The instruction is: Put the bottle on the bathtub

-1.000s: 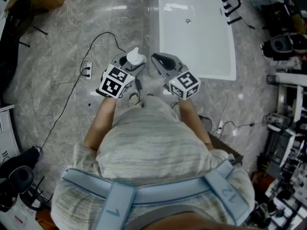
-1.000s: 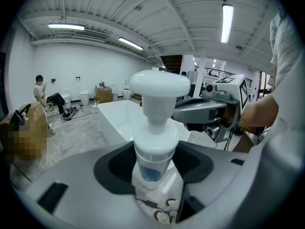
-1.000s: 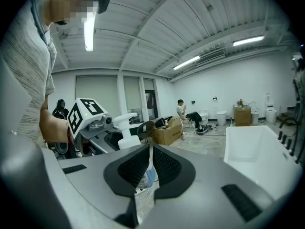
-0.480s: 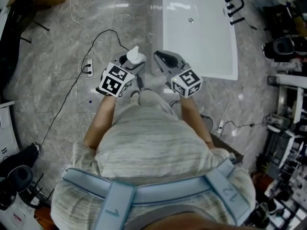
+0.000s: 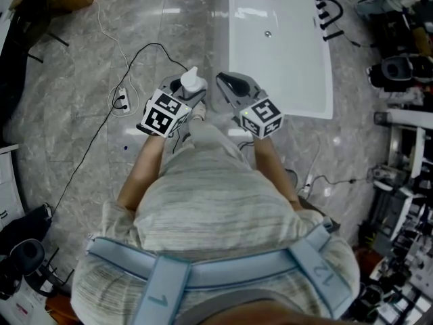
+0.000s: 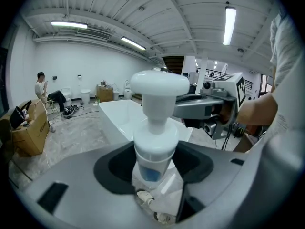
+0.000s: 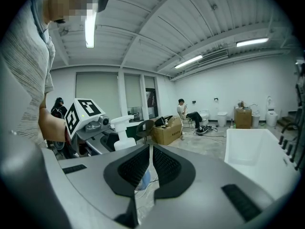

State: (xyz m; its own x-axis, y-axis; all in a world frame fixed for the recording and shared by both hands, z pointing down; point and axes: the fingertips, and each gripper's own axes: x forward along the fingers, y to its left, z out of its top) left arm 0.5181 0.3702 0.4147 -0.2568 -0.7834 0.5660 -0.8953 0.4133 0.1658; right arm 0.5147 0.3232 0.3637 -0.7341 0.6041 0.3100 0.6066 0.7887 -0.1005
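A white pump bottle [image 5: 191, 81] [image 6: 156, 137] with a blue label stands upright between the jaws of my left gripper [image 5: 186, 90] [image 6: 153, 168], which is shut on it. The right gripper view also shows the bottle [image 7: 123, 132] in that grip at the left. My right gripper [image 5: 231, 88] [image 7: 151, 168] hangs beside it, jaws shut with nothing between them. The white bathtub [image 5: 281, 46] [image 6: 123, 118] [image 7: 252, 156] lies ahead and to the right on the marble floor, its near corner just beyond both grippers.
A power strip [image 5: 122, 100] and black cable [image 5: 145, 49] lie on the floor at left. Black fittings [image 5: 328, 12] rest on the tub's right rim. Equipment crowds the right edge. A seated person [image 6: 45, 92] and cardboard boxes [image 6: 28, 130] are far off.
Both grippers have hardly moved. The view has shifted slightly, and the person's foot now shows under the left gripper.
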